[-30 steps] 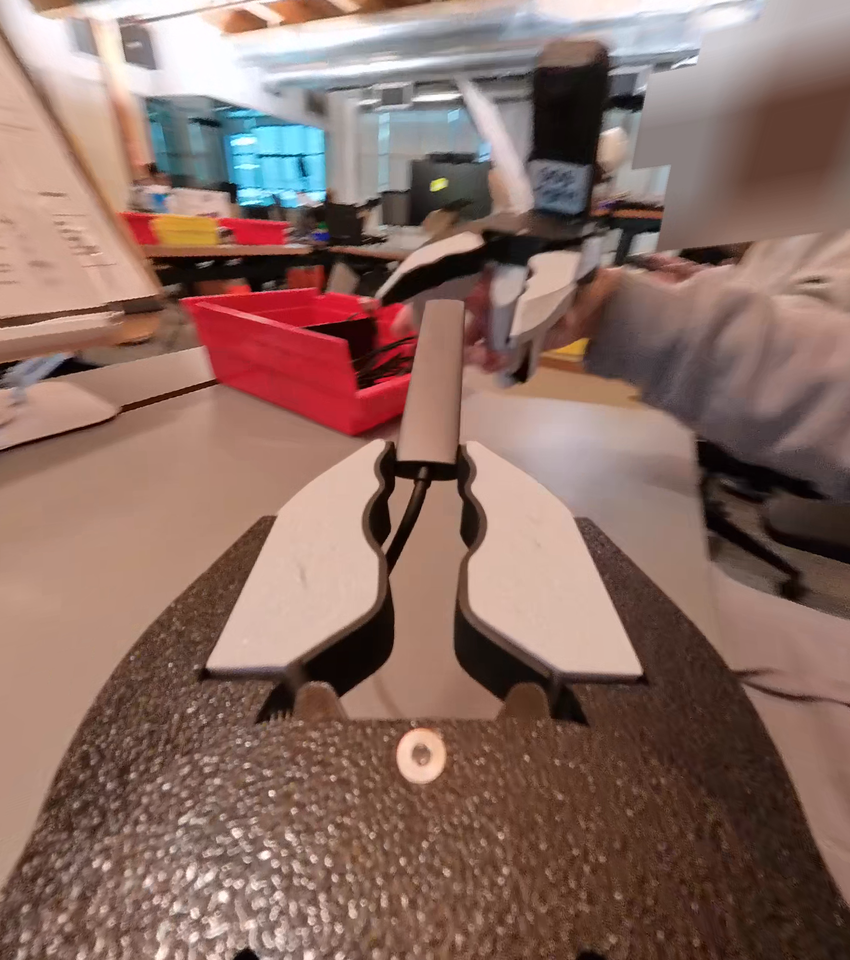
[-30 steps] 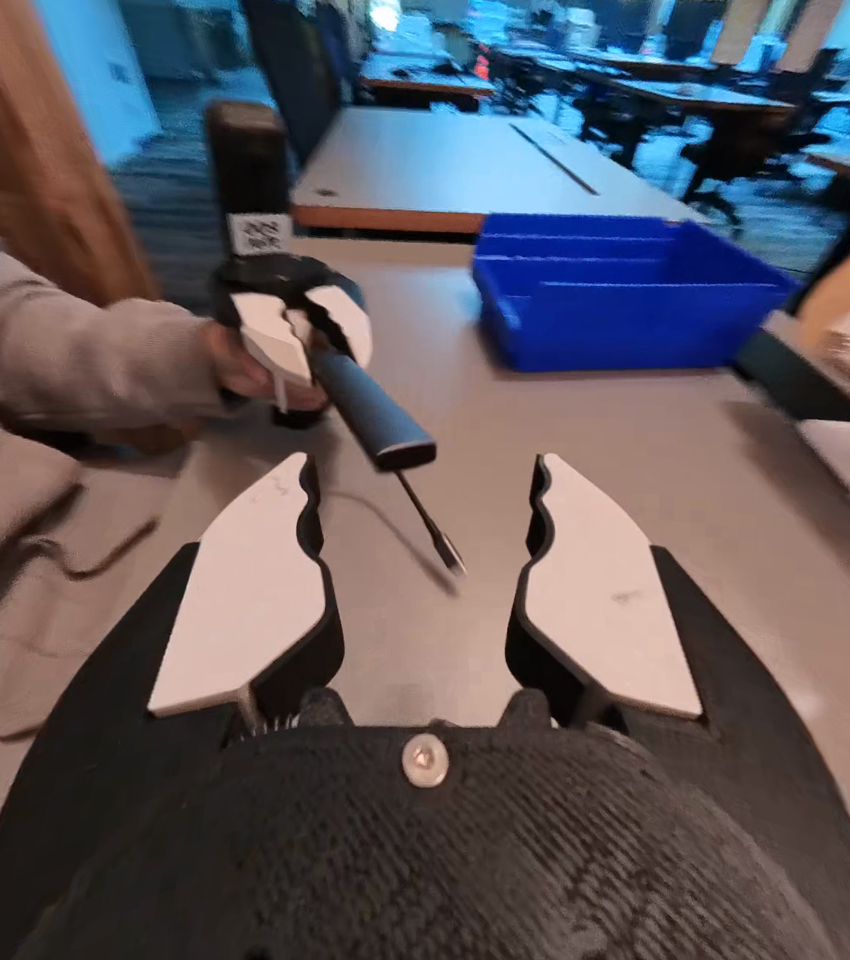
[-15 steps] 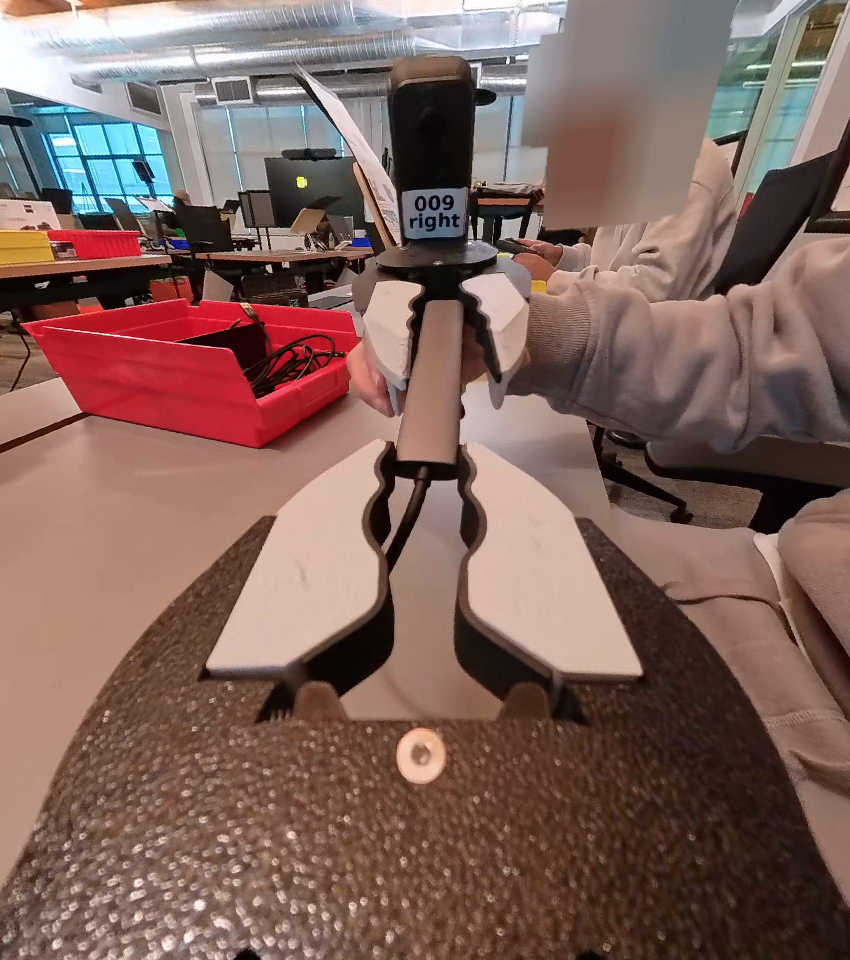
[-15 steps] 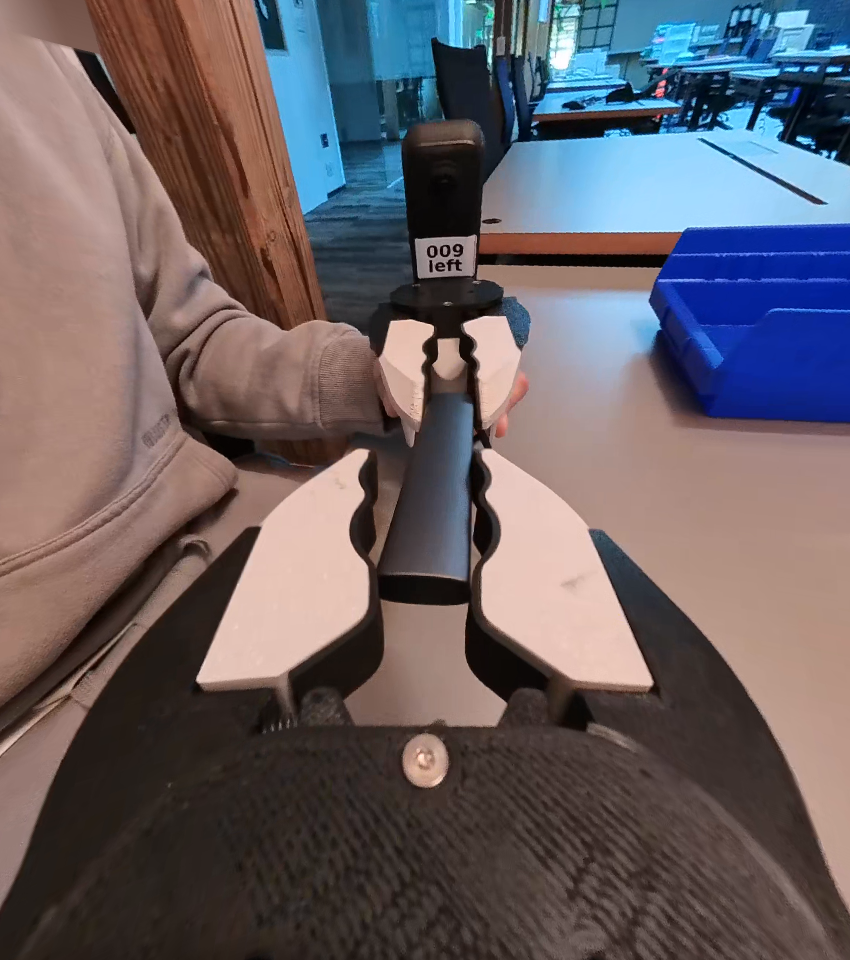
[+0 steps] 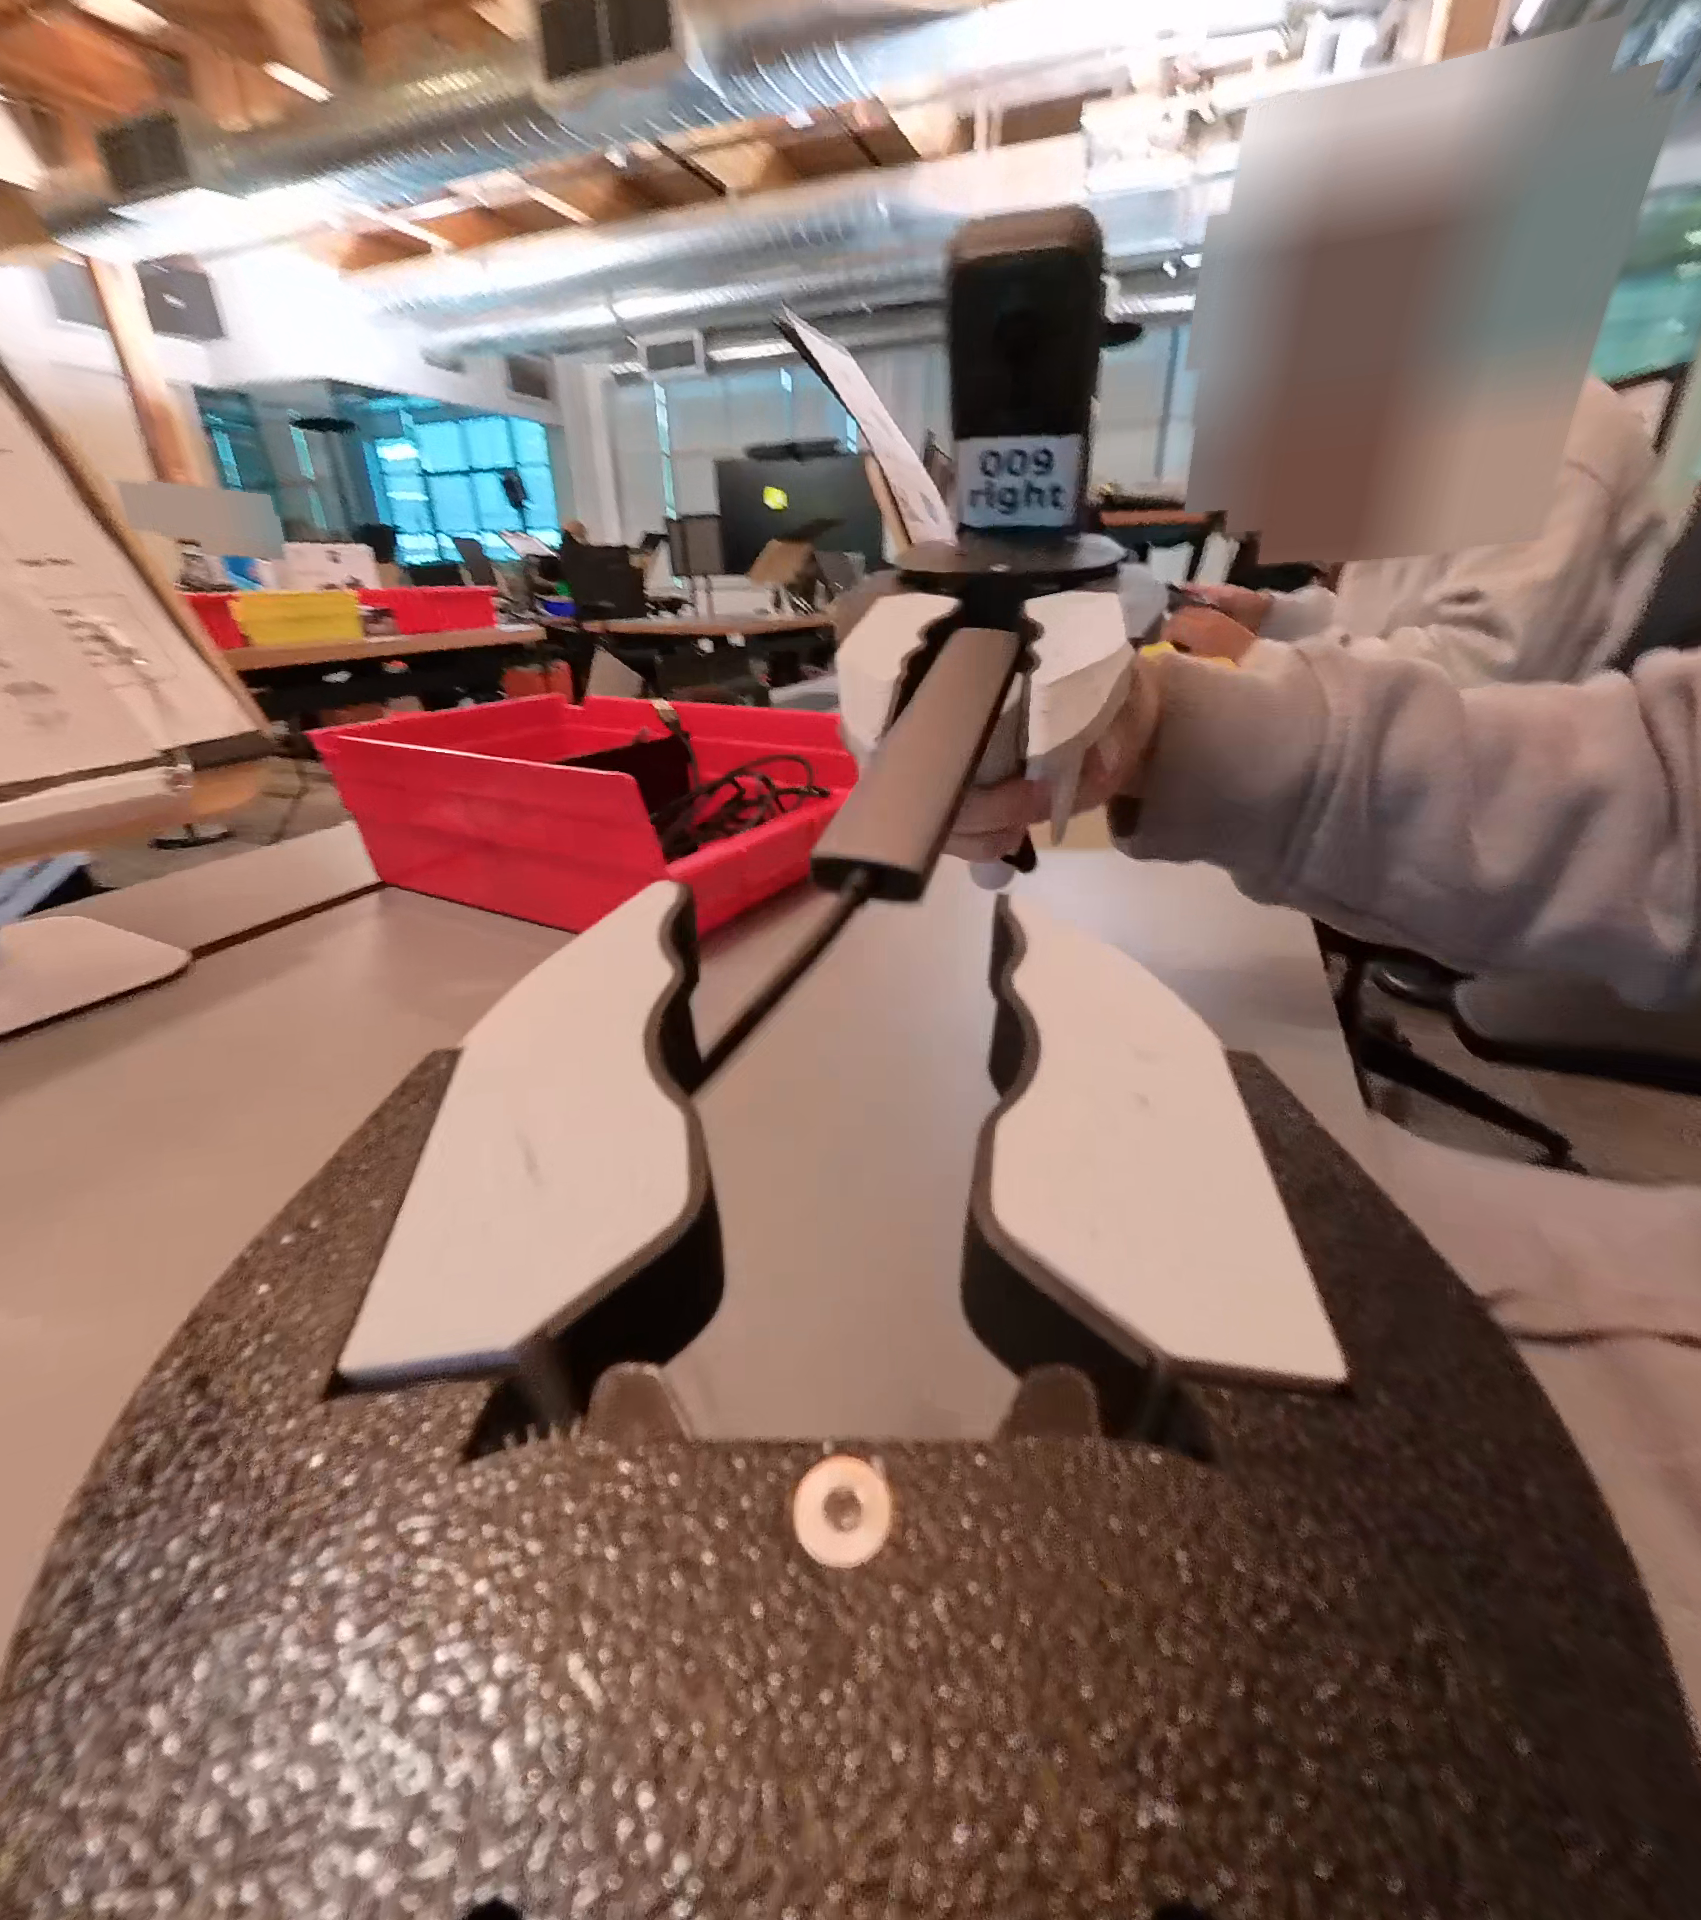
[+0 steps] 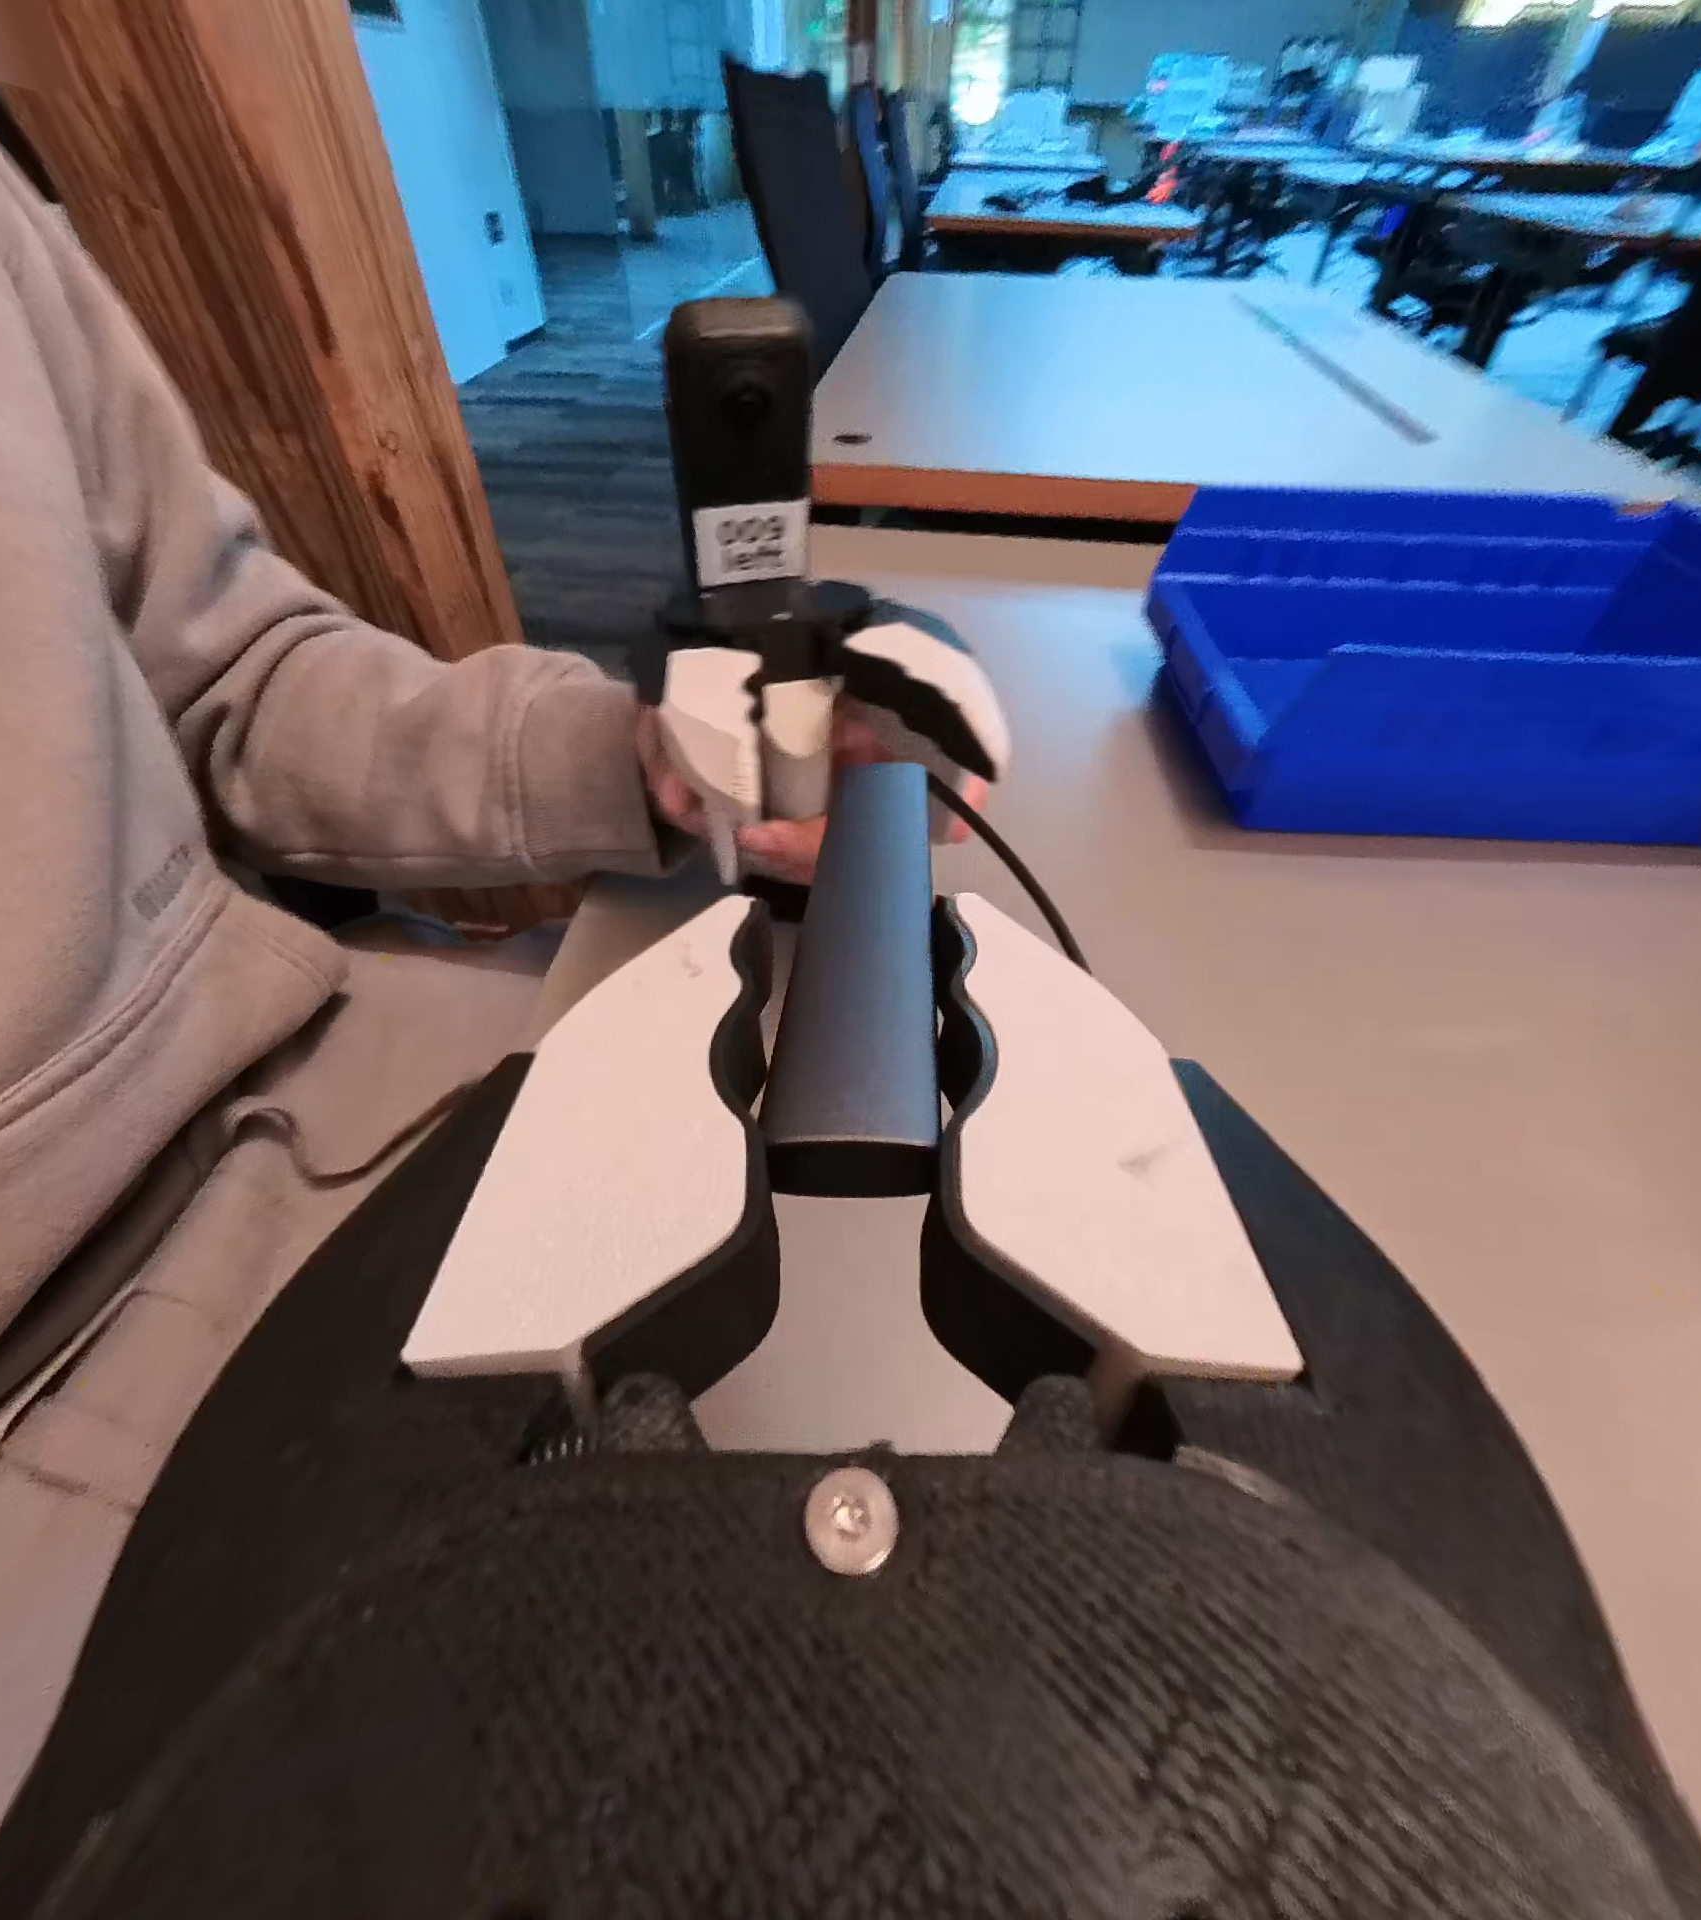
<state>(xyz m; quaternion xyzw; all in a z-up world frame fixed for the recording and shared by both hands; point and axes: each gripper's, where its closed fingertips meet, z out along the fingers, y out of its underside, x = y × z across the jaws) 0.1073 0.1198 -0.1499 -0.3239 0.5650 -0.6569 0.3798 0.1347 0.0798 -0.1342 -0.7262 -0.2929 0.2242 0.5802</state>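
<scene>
A dark grey bar-shaped adapter [image 6: 851, 987] with a thin black cable [image 6: 1012, 862] is clamped lengthwise in my right gripper [image 6: 851, 914], which is shut on it above the grey table [image 6: 1345, 1039]. In the left wrist view the adapter [image 5: 919, 758] sticks out of the right gripper [image 5: 981, 665] toward me. Its cable [image 5: 773, 977] runs down past my left finger. My left gripper [image 5: 841, 925] is open and empty, its tips just short of the adapter's cable end. It also shows in the right wrist view [image 6: 815, 717], jaws apart behind the adapter.
A red bin [image 5: 513, 810] holding black cables stands behind the left gripper. A blue bin [image 6: 1448, 727] sits at the right of the table. A propped document board [image 5: 15, 623] stands at the far left. A wooden post [image 6: 254, 312] and a person's grey sleeve [image 6: 358, 727] are on the left. My hands' fingertips stand some 6 cm from each other.
My right gripper came in and shut on the adapter's free end. My left gripper has since opened, let go of the cable end and drawn back slightly.
</scene>
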